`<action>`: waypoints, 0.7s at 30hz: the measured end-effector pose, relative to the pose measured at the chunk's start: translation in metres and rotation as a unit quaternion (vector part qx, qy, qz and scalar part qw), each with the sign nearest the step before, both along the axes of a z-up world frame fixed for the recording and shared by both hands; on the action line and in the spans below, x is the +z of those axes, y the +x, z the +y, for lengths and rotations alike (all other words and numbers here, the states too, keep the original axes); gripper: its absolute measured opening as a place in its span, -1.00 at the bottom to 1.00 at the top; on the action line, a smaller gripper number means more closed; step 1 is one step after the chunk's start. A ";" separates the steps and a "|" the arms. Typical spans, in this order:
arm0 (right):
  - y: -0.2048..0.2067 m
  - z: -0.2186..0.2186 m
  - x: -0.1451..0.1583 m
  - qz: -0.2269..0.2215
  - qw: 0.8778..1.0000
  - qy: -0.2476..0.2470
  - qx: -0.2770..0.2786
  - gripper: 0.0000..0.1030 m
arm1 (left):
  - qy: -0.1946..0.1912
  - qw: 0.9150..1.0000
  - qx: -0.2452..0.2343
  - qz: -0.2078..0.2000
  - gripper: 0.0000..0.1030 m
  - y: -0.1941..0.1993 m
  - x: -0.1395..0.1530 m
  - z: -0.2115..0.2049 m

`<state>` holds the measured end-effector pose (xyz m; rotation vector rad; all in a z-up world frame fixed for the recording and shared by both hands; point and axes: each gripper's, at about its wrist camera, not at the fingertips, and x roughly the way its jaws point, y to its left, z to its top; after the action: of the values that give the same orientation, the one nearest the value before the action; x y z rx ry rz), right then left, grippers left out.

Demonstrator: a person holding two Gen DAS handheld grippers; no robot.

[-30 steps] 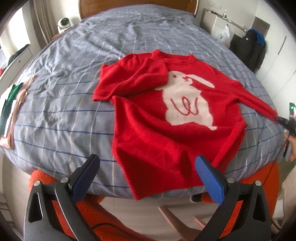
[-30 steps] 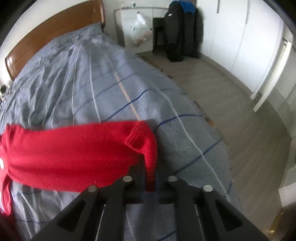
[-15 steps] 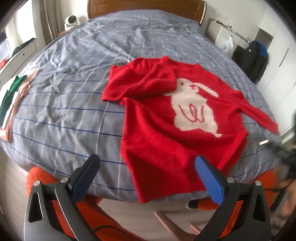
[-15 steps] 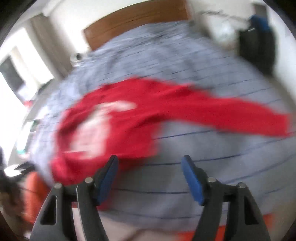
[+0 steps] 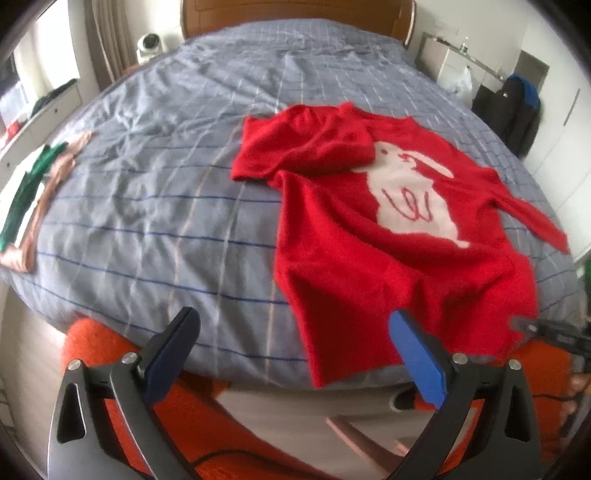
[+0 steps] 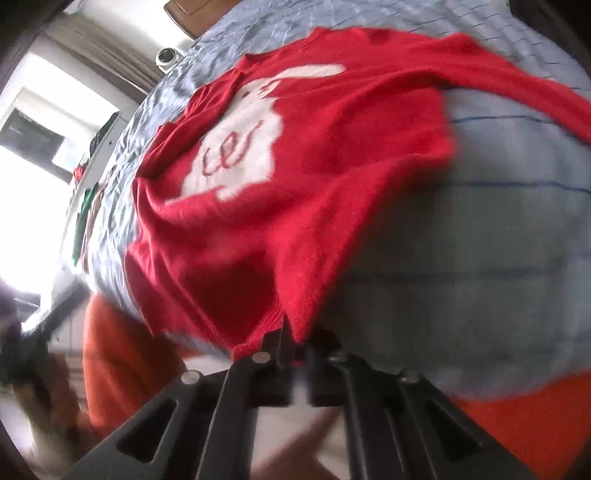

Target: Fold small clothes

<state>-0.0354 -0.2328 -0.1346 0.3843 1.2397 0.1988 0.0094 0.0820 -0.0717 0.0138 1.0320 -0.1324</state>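
Observation:
A red sweater [image 5: 369, 236] with a white rabbit on its front lies face up on the grey checked bed [image 5: 155, 206]. Its left sleeve is folded over the chest and its right sleeve [image 5: 532, 218] stretches out to the right. My left gripper [image 5: 295, 350] is open and empty, held off the near edge of the bed, just short of the sweater's hem. My right gripper [image 6: 295, 347] is shut on the sweater's [image 6: 295, 177] right hem corner at the bed's near edge. It also shows in the left wrist view [image 5: 546, 328].
A folded pile of green and pink clothes [image 5: 29, 199] lies at the bed's left edge. An orange blanket [image 5: 110, 354] hangs below the bed's near edge. A wooden headboard [image 5: 295, 11] is at the far end. A dark jacket [image 5: 517, 107] hangs at the right.
My right gripper let go of the right sleeve cuff, swung over to the hem and shut on its right corner. My left gripper drew back and rose a little, staying open.

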 end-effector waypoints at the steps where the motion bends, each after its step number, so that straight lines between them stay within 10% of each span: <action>1: -0.008 -0.013 -0.001 0.008 1.000 -0.011 -0.008 -0.93 | 0.001 1.000 0.000 0.002 0.98 0.002 -0.002 0.000; 9: -0.028 -0.049 -0.052 0.051 0.996 -0.038 -0.056 -0.92 | 0.031 0.999 -0.032 0.014 0.98 0.043 0.000 -0.012; 11: -0.026 -0.045 -0.048 0.044 0.997 -0.049 -0.044 -0.79 | 0.046 0.998 -0.050 -0.008 0.99 0.067 0.012 -0.018; 13: -0.030 -0.049 -0.041 0.030 0.997 -0.056 -0.046 -0.09 | 0.063 0.994 -0.092 -0.018 0.99 0.090 0.016 -0.033; 15: -0.033 -0.050 -0.033 0.007 0.996 -0.061 -0.058 0.18 | 0.090 0.981 -0.170 -0.014 0.99 0.123 0.008 -0.063; 18: -0.040 -0.057 -0.019 -0.022 0.994 -0.079 -0.068 0.19 | 0.100 0.967 -0.234 0.007 0.99 0.171 -0.011 -0.089; 21: -0.050 -0.057 -0.006 -0.049 0.993 -0.083 -0.072 0.21 | 0.093 0.971 -0.216 0.042 0.97 0.230 -0.029 -0.088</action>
<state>-0.0857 -0.2893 -0.1403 0.3140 1.1186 -0.0095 0.2398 -0.0057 -0.1004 0.4089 1.1123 -0.4349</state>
